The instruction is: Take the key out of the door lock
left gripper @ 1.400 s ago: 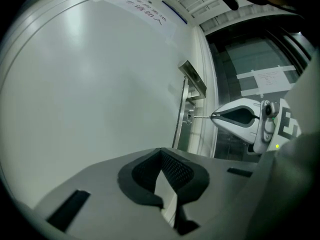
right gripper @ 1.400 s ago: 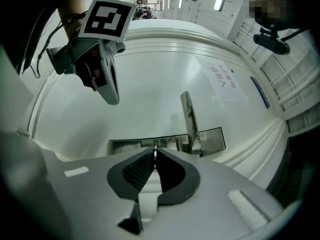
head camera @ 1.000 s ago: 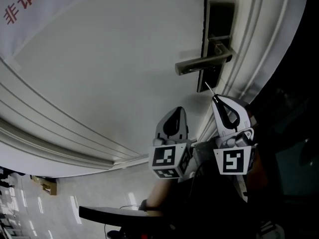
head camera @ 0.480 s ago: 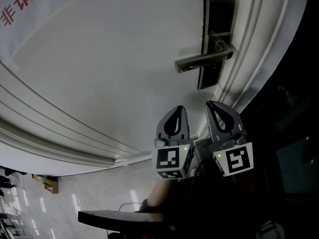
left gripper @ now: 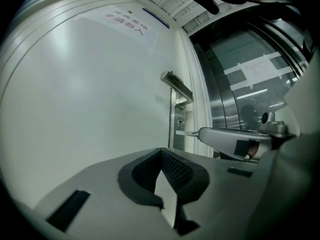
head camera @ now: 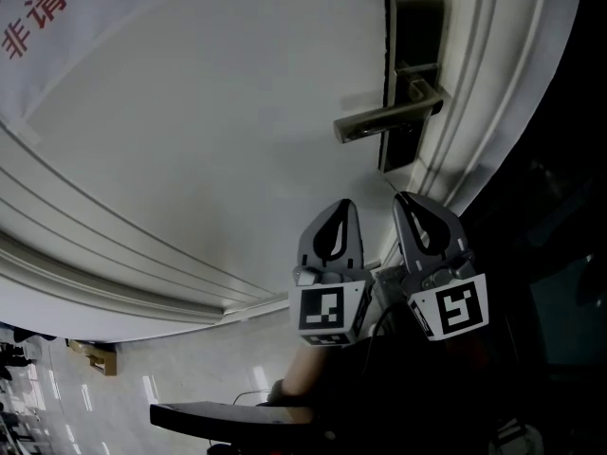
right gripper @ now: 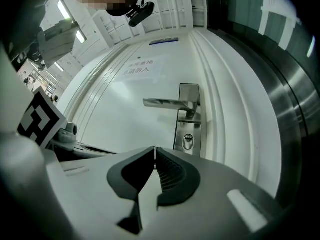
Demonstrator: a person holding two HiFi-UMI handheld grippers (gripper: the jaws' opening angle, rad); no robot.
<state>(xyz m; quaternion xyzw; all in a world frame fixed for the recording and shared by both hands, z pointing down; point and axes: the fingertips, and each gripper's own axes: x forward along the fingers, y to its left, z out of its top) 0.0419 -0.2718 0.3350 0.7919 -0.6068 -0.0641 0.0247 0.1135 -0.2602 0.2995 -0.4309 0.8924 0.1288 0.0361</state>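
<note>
The right gripper (right gripper: 155, 153) is clamped on the key (left gripper: 186, 132), which is out of the lock (right gripper: 187, 141) and just in front of it. The left gripper (left gripper: 160, 152) hangs beside it on the left, jaws together and empty.

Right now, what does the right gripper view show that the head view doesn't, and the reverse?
Right gripper view only: the keyhole, empty, and a thin edge of the key clamped in the shut right tool. Head view only: that tool's cube, the floor and the person's arm; I cannot make out the key there. Both: the door, handle, lock plate, sign and left tool.
</note>
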